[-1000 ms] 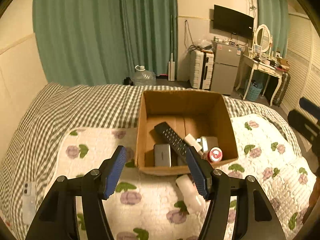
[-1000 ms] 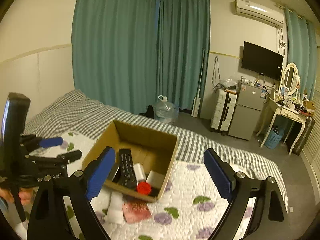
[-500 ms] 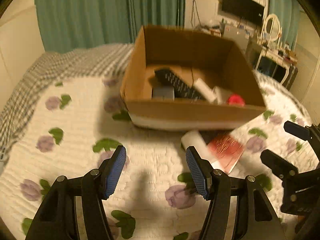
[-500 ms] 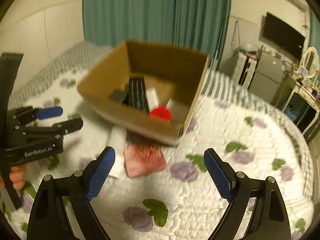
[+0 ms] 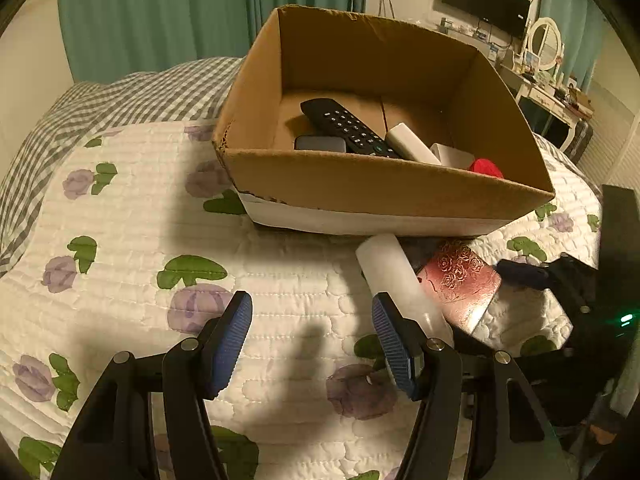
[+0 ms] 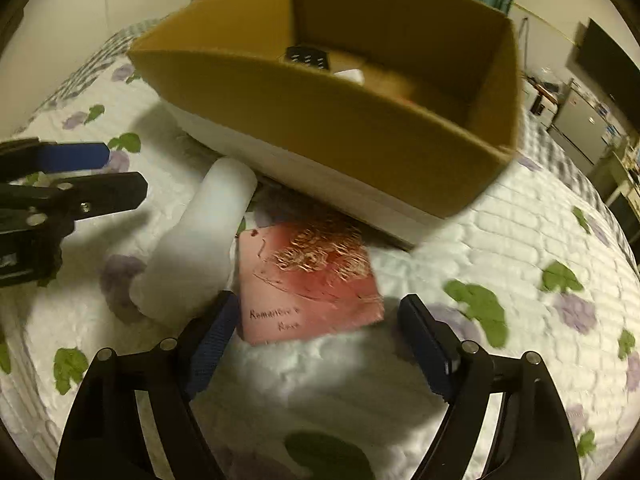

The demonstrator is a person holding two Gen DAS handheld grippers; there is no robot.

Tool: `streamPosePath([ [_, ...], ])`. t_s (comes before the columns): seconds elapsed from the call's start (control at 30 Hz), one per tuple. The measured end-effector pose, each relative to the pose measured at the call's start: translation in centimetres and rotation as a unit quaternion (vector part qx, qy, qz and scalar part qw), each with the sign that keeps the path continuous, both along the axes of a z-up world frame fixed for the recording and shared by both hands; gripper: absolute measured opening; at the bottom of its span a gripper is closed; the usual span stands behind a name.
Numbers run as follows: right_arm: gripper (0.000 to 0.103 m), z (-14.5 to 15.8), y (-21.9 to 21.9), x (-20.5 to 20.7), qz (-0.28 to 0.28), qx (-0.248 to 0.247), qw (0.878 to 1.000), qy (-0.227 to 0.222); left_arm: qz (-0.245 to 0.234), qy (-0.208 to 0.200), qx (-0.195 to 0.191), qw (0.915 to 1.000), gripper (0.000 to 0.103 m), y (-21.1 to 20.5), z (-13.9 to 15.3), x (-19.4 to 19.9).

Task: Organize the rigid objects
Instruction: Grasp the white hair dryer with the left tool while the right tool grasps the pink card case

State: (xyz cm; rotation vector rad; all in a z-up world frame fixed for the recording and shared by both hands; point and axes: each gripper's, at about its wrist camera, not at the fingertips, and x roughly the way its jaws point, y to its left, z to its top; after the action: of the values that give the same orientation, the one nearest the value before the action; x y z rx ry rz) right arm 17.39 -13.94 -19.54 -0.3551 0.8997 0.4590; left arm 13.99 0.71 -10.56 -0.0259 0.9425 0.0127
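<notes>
Both grippers are dropping from their high view toward the quilt: the right gripper (image 6: 316, 336), jaws apart, is now closing in on the pink box (image 6: 308, 280) just ahead of them, while the left gripper (image 5: 312, 338), jaws apart and empty, is lowering with the white bottle (image 5: 400, 280) just outside its right jaw, so a pickup for the cardboard box (image 5: 380, 184) looks imminent.

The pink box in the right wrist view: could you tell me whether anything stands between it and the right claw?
Nothing visible does. The right claw is open, with the pink box directly ahead between its fingers. The white bottle lies beside the box on its left.
</notes>
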Motion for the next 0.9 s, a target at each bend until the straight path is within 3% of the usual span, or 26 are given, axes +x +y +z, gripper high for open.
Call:
streamPosePath([
  [0.13,0.083,-1.2,1.1,0.0,0.009,-0.032,0.999,-0.012,0.003,0.004,0.003,1.0,0.065,0.0,-0.2,0.1],
  [0.23,0.074,-1.0,0.7,-0.3,0.002,-0.02,1.0,-0.015,0.002,0.005,0.009,0.9999,0.065,-0.2,-0.2,0.0],
  [0.4,0.073,0.0,-0.6,-1.5,-0.026,-0.023,0.998,-0.049,0.004,0.008,0.015,0.9999,0.065,-0.4,-0.4,-0.2],
  [0.53,0.073,1.1,-2.4,-2.4,-0.045,0.003,0.998,-0.053,0.0,0.011,0.012,0.9999,0.065,-0.5,-0.5,-0.2],
  [0.9,0.073,2.3,-3.8,-3.0,-0.062,0.016,0.997,-0.053,-0.026,0.031,-0.042,0.9983,0.065,-3.0,-0.7,1.4],
])
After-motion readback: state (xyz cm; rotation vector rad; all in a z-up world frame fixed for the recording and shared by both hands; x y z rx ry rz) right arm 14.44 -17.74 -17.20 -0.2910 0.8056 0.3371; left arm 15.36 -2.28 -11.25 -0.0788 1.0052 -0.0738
